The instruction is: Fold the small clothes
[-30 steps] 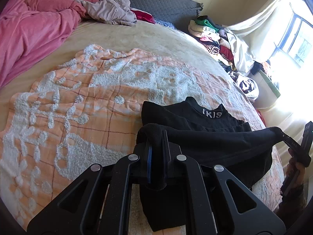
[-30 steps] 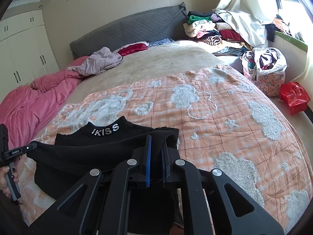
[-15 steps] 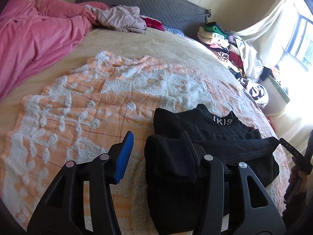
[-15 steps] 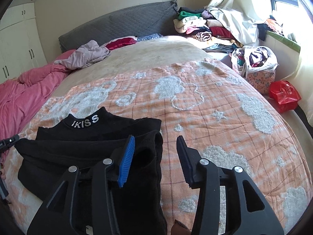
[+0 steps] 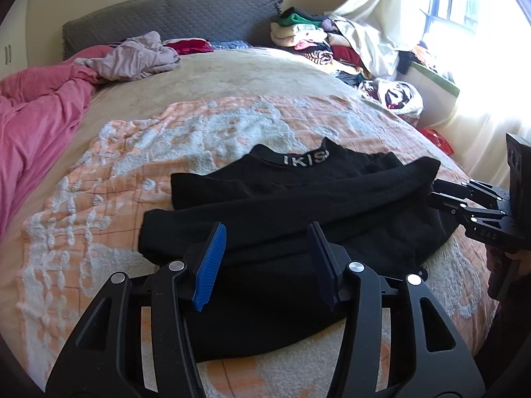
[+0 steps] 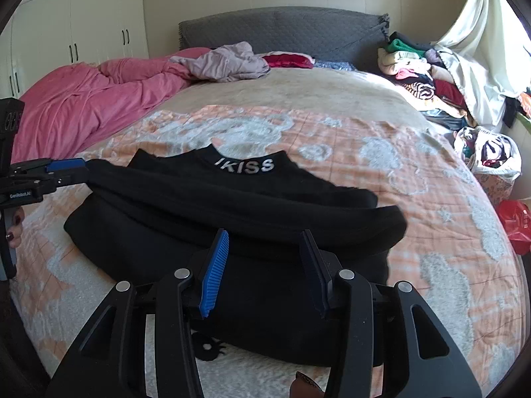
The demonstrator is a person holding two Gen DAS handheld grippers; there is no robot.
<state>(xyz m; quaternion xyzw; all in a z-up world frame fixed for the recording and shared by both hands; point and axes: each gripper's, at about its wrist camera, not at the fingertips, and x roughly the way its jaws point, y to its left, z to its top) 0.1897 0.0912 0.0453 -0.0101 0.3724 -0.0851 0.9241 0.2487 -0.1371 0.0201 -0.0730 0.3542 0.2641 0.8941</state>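
While the black top [image 5: 298, 205] lies partly folded on the orange-and-white blanket [image 5: 99, 199], its "IKISS" collar facing the grey headboard [image 6: 282, 30], you've got both tools spread wide. Your left gripper [image 5: 268, 258] hangs over the garment's near edge, jaws apart, nothing between them. Your right gripper [image 6: 262, 265] does likewise on its side, jaws parted above the folded band of fabric. Pink bedding [image 6: 83, 99] sits bunched off to the left.

Black top [image 5: 298, 205]: matt knit cloth. Blanket [image 5: 99, 219]: rough tufted cloth. Left gripper [image 5: 268, 255]: matt black plastic, ribbed blue pad [image 5: 212, 262].
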